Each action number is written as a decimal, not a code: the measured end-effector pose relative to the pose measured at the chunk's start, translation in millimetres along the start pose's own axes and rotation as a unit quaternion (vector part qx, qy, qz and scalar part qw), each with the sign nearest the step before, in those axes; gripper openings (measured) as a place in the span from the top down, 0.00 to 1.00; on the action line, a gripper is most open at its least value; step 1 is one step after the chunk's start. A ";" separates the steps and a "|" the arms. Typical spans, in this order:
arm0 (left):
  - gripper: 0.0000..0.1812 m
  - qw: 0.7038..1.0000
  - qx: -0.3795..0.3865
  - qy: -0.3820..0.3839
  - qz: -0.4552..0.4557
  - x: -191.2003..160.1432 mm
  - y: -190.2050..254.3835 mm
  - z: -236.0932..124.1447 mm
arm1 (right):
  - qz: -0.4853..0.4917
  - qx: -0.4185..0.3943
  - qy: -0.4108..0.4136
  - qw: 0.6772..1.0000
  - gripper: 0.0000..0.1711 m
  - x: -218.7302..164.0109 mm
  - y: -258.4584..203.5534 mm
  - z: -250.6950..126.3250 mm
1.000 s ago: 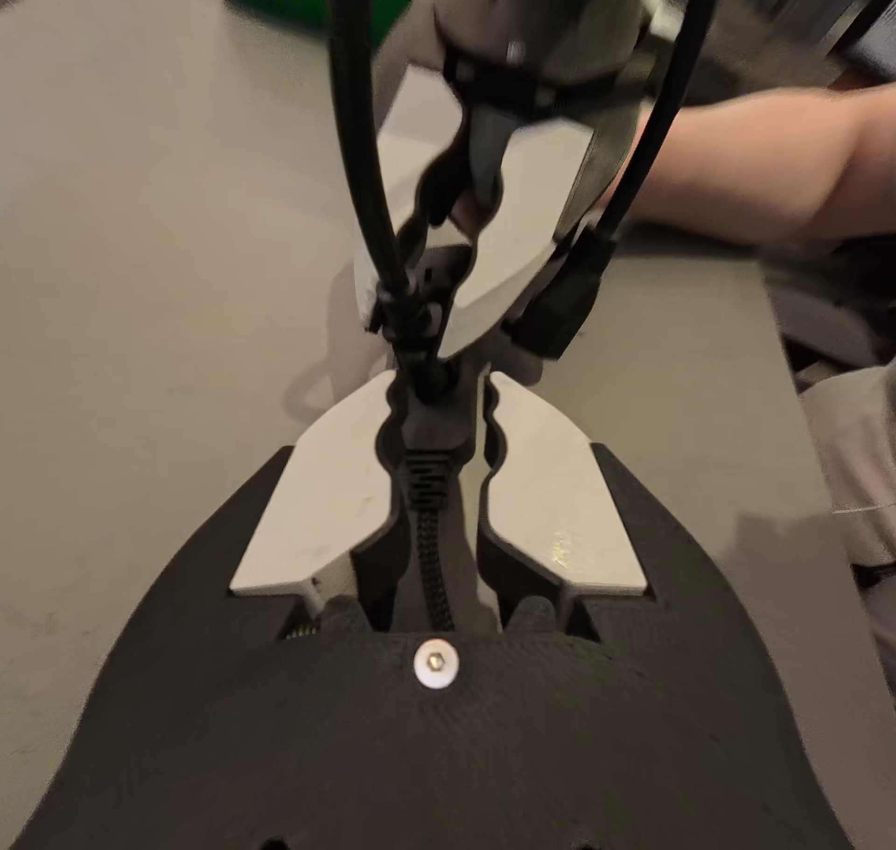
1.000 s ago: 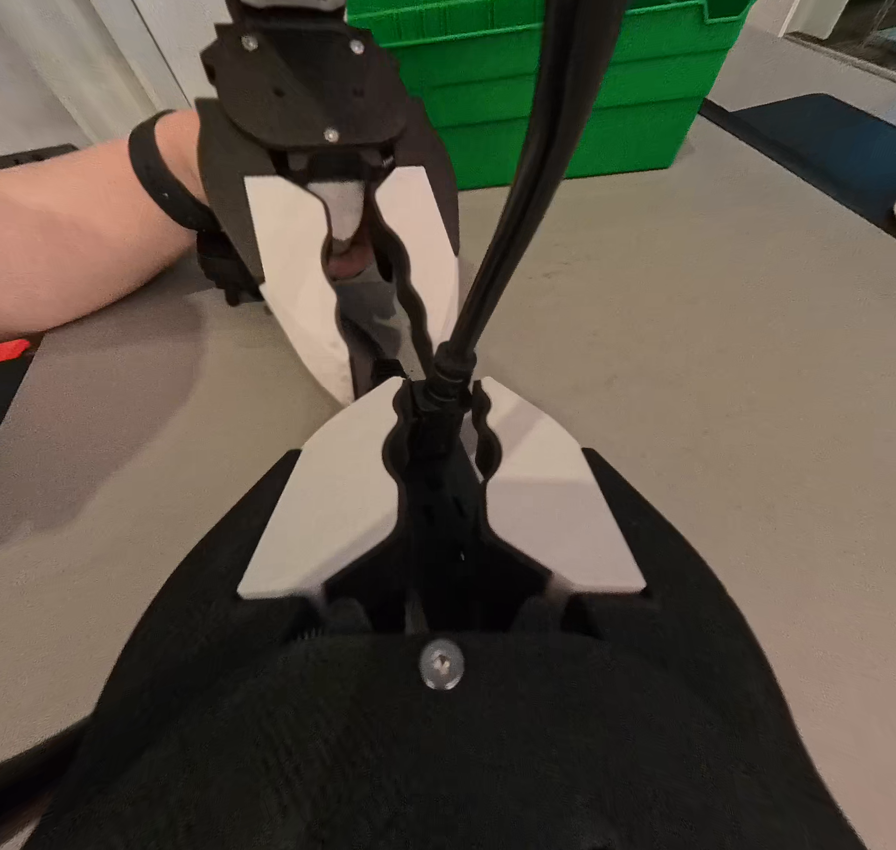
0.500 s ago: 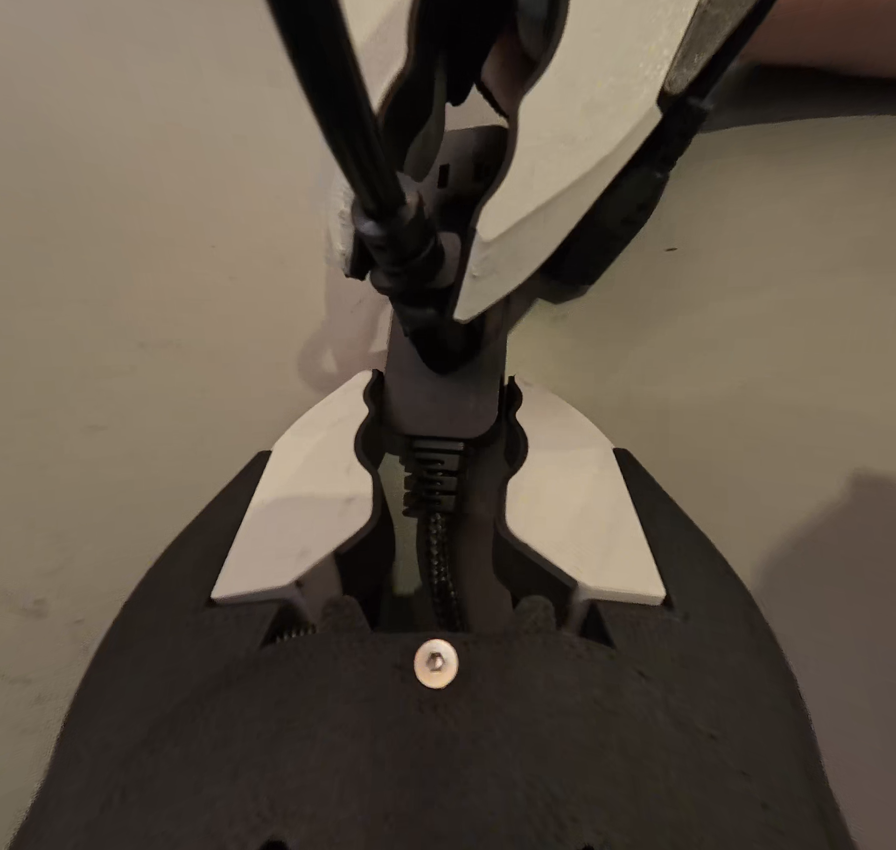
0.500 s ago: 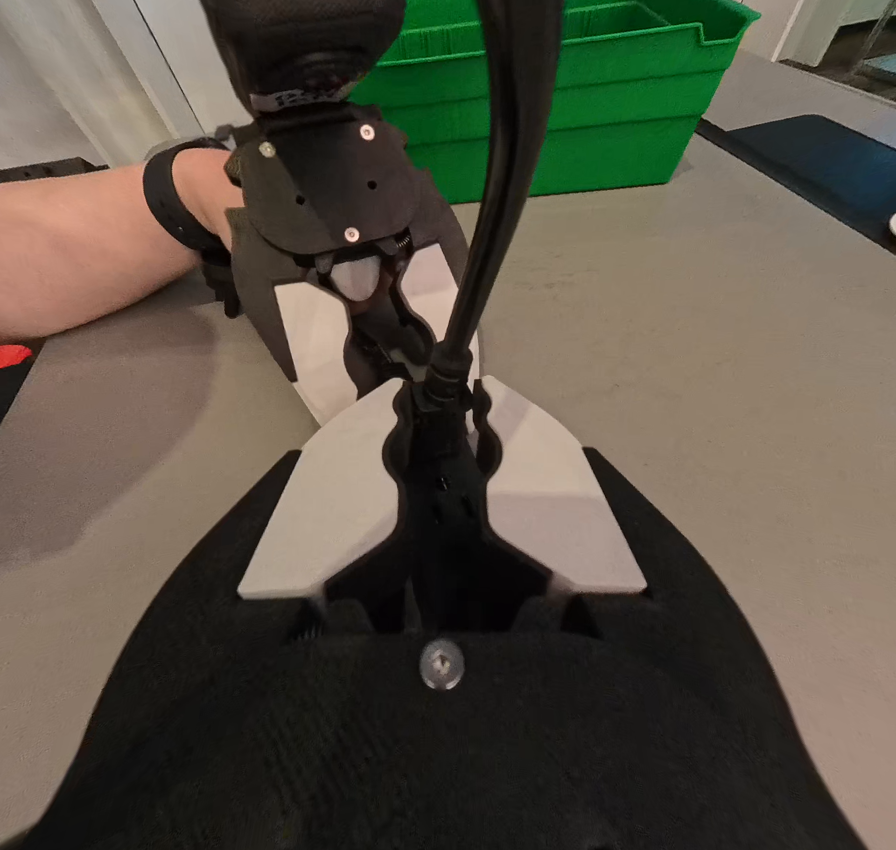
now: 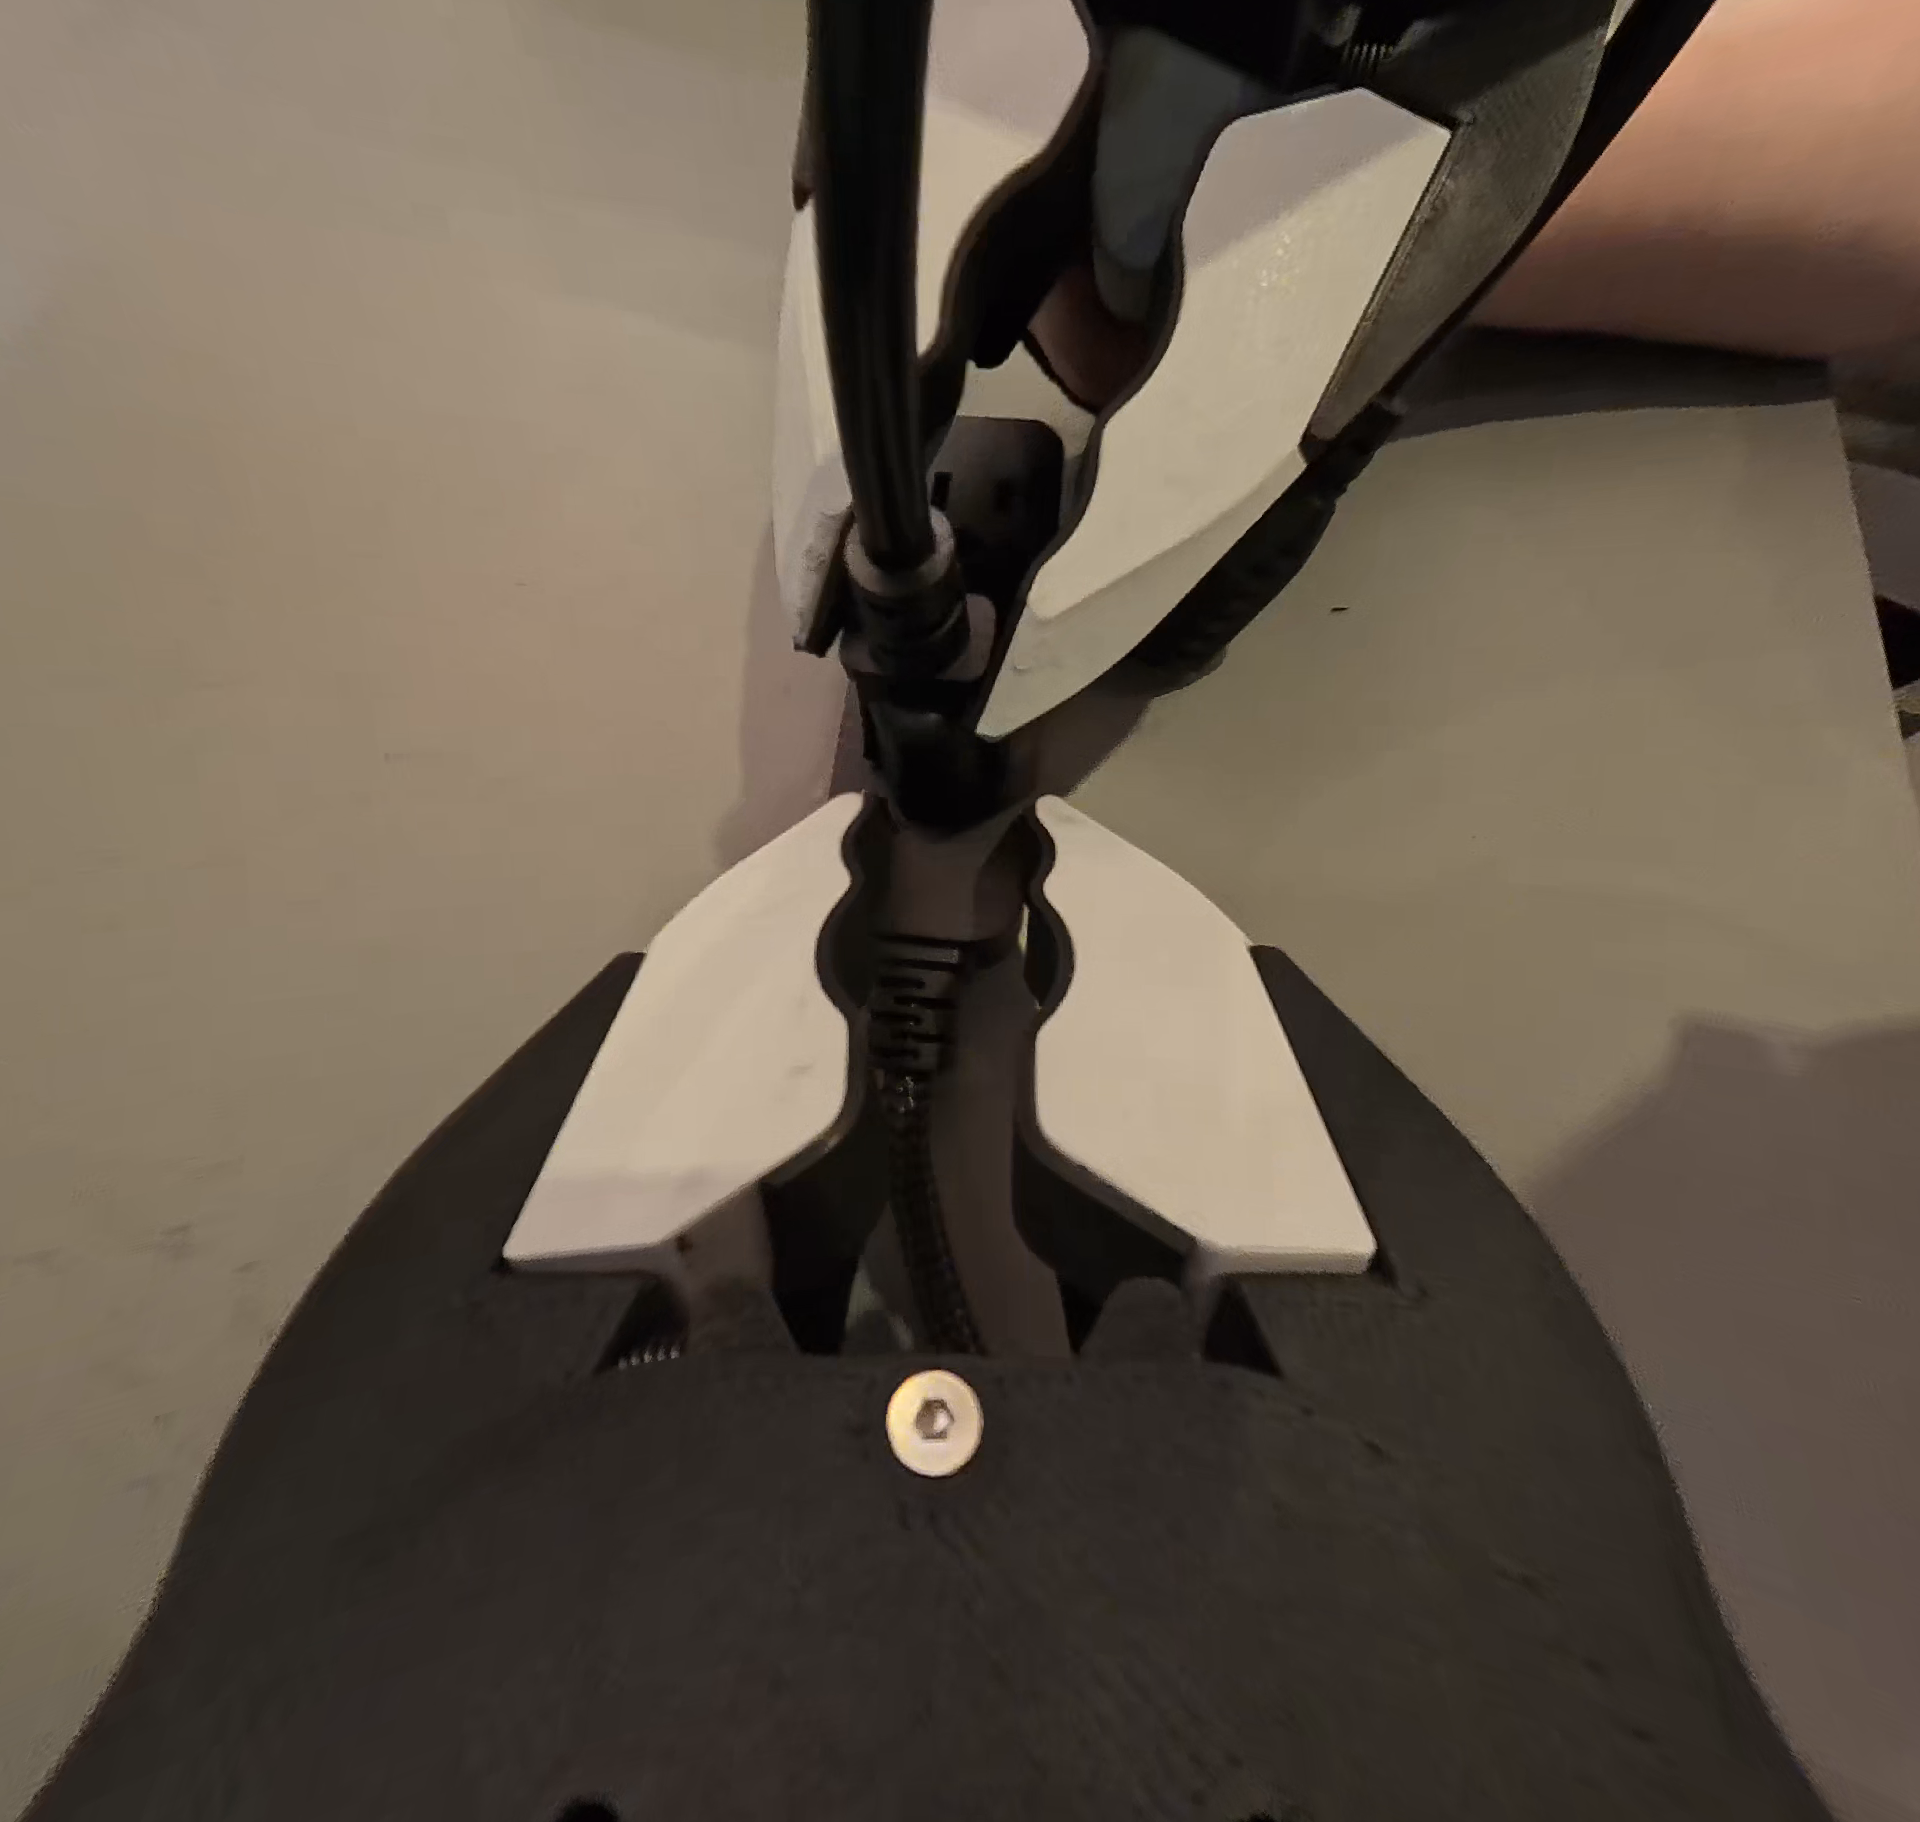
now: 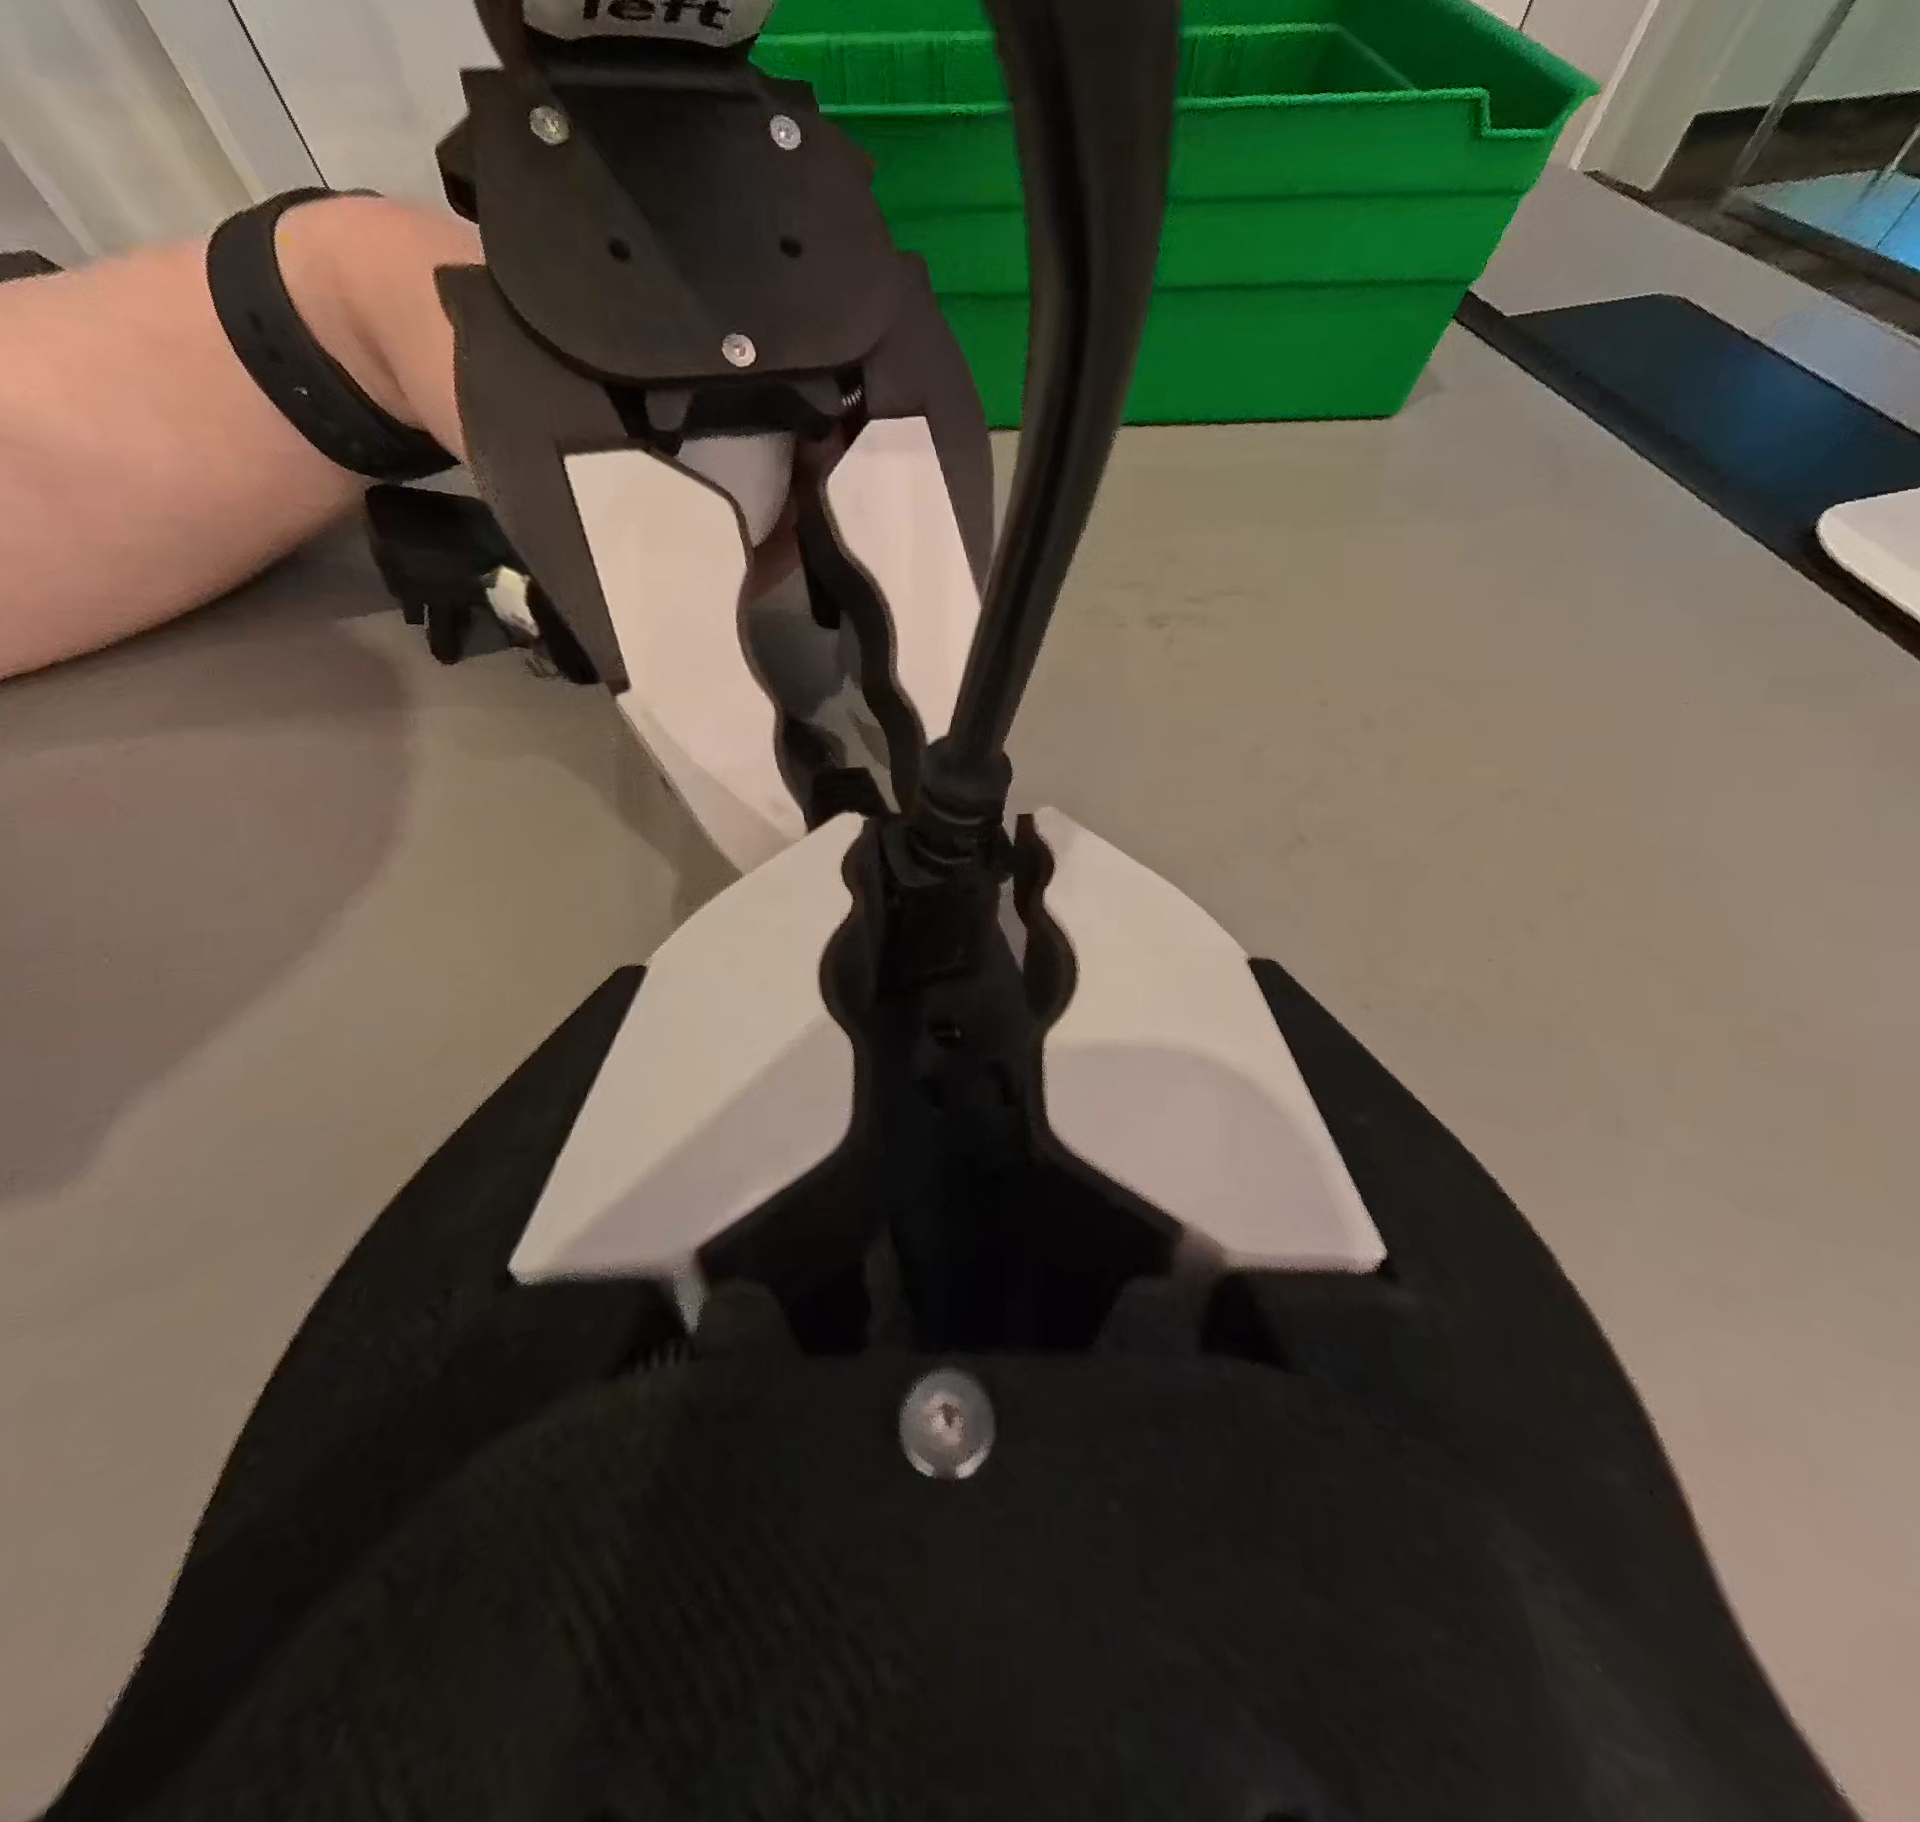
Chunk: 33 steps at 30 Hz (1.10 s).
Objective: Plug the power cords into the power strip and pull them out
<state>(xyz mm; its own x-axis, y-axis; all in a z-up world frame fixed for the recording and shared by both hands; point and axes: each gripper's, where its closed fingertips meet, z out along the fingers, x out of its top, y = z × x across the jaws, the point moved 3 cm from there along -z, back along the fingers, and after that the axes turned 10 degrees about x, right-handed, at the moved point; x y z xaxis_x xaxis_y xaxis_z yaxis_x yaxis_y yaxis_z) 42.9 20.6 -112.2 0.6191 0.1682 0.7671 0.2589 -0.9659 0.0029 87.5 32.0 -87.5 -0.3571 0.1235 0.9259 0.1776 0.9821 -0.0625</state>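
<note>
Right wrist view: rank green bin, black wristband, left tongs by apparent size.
1. Green bin, widest although farthest back.
2. Left tongs, nearly as large; they sit nearer the camera, so true size against the bin is unsure.
3. Black wristband, clearly smallest.

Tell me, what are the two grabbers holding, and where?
Left gripper pinches a grey connector at its cable end; right gripper pinches a black plug by its body.

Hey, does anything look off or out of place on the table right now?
Nothing stands out. Both grippers are closed on black cord parts that meet tip to tip above the grey table, and the green bin sits upright behind them.
</note>
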 end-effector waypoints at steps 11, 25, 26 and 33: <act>0.88 0.999 0.036 0.022 0.026 -0.8 -0.5 4.4 | 0.018 -0.017 -0.030 0.999 0.87 2.3 0.3 -0.6; 0.87 0.997 0.077 0.007 0.009 1.0 -7.6 8.6 | -0.015 -0.018 -0.045 0.999 0.89 3.8 8.4 -0.9; 0.87 0.997 0.079 0.011 0.010 0.9 -7.3 9.0 | 0.002 -0.012 -0.034 0.999 0.89 2.6 9.0 -1.8; 0.89 0.997 0.075 0.015 0.009 0.8 -6.2 9.3 | 0.057 0.007 0.009 0.998 0.88 -2.3 10.4 -8.2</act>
<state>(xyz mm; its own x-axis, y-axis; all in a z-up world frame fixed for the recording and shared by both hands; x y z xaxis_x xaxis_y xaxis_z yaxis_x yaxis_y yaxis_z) 48.7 28.6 -117.5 0.6032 0.1439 0.7845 0.3570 -0.9283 -0.1043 97.7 40.8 -87.2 -0.3194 0.2313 0.9189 0.2031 0.9639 -0.1720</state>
